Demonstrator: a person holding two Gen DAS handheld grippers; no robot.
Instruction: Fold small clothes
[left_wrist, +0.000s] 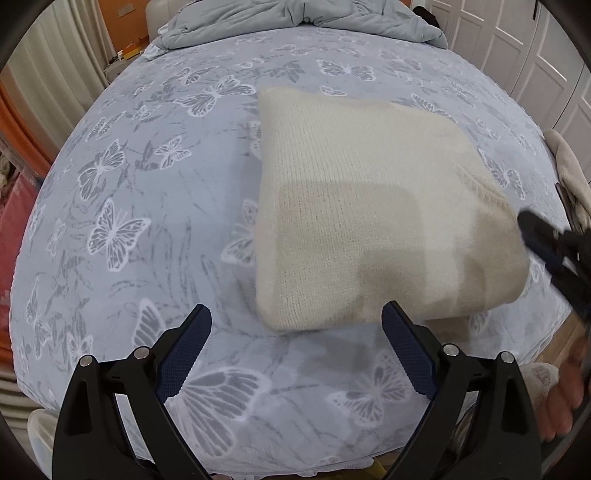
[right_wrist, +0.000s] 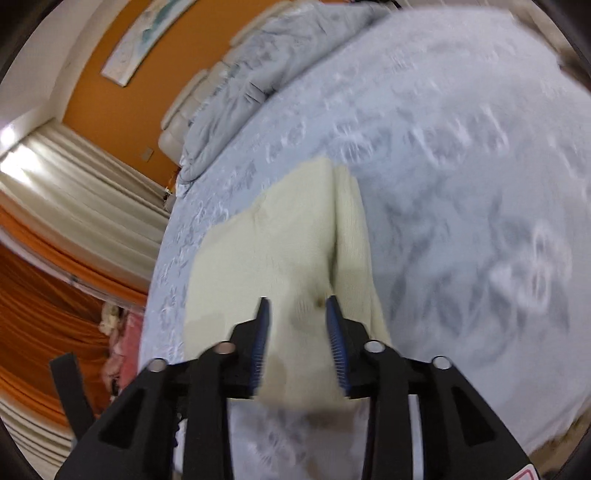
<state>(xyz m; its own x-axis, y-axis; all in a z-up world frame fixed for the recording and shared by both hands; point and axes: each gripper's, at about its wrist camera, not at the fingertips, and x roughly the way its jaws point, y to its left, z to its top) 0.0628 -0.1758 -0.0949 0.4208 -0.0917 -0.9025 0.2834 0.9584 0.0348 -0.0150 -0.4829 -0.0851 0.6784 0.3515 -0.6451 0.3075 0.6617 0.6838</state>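
A cream knitted garment (left_wrist: 373, 206) lies folded into a thick rectangle on the bed. It also shows in the right wrist view (right_wrist: 280, 236). My left gripper (left_wrist: 295, 317) is open and empty, hovering just short of the garment's near edge. My right gripper (right_wrist: 297, 306) is open, its fingers either side of the garment's near end, with cloth between the jaws but not pinched. The right gripper (left_wrist: 546, 251) also shows in the left wrist view at the garment's right edge, blurred.
The bed has a blue butterfly-print cover (left_wrist: 147, 229). A crumpled grey-blue duvet (left_wrist: 295, 18) lies at the head. White cupboard doors (left_wrist: 524, 48) stand on the right. Another pale garment (left_wrist: 569, 173) lies at the bed's right edge. Orange walls and curtains (right_wrist: 74, 177) are beyond.
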